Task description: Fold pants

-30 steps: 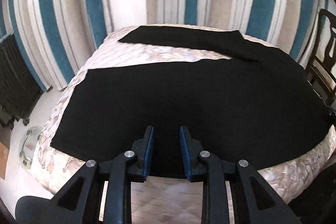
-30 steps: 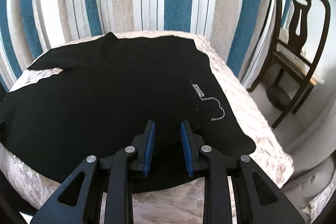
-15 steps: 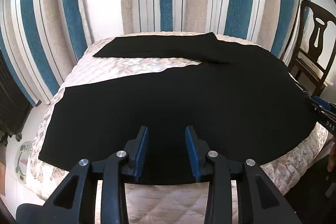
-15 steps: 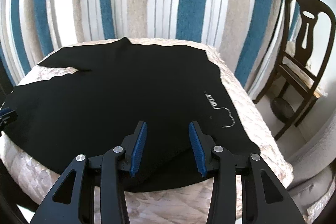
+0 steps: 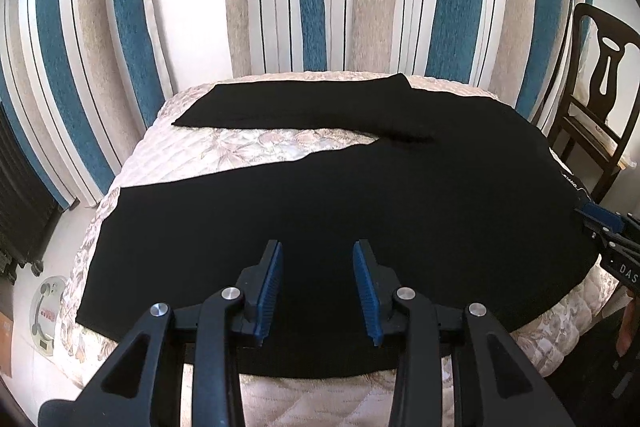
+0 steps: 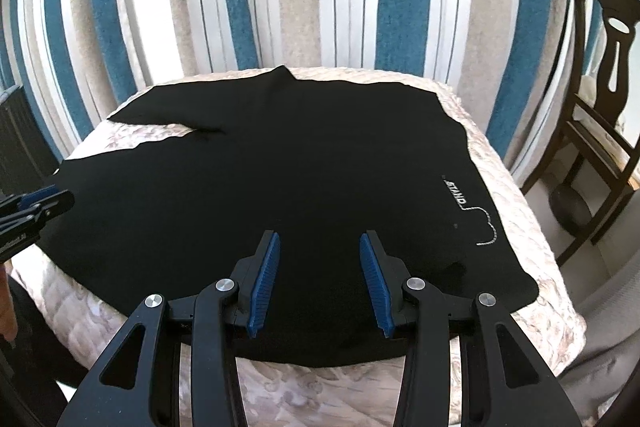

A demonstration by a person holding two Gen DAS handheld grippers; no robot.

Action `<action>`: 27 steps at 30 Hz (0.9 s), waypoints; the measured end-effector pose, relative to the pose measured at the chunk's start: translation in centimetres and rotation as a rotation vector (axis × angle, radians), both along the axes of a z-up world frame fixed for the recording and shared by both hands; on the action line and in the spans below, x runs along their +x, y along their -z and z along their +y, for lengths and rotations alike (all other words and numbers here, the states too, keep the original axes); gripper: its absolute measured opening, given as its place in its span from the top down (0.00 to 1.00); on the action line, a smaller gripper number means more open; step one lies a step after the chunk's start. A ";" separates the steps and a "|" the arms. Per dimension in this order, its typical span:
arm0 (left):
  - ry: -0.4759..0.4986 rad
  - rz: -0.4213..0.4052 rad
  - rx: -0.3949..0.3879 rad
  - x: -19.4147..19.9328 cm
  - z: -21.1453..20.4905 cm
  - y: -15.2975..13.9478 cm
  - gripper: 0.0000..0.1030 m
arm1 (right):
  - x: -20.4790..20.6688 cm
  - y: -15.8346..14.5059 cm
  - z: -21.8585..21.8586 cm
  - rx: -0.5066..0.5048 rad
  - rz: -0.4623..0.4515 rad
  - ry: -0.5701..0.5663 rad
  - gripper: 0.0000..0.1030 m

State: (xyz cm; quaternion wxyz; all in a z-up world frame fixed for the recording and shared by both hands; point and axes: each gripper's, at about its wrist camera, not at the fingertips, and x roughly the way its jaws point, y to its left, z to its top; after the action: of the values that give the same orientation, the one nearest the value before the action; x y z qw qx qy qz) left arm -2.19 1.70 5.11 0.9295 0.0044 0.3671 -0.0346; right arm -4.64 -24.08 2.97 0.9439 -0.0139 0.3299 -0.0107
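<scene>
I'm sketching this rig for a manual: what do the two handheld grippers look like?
The left gripper and right gripper match: black plastic linkage arms with triangular cut-outs, silver pivot screws, and ribbed blue pads lining each finger. White lettering marks the right gripper's side. No cables show.

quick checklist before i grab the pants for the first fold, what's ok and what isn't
1. Left tongs open, nothing between the pads: ok.
2. Right tongs open, nothing held: ok.
3. Black pants spread flat on the bed, legs apart in a V: ok.
4. Near edge of the pants in view below both tongs: ok.
5. Small wrinkle by the hip, near the white STAND print: not ok, smooth it first.
6. Tongs touching the fabric or above it: cannot tell.
</scene>
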 end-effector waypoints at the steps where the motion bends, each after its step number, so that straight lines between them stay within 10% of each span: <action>1: 0.001 -0.003 0.000 0.1 0.0 -0.1 0.62 | 0.1 0.0 0.1 -0.001 0.003 -0.005 0.58; 27: 0.054 0.006 0.071 6.4 1.6 0.4 0.62 | 7.2 -1.4 -0.1 0.044 0.081 -0.153 0.58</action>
State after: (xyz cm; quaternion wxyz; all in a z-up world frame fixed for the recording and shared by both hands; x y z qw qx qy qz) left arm 4.17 3.31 4.75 0.9265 0.0471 0.3705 -0.0465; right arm 2.60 -24.21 4.41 0.9278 -0.0190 0.3660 0.0693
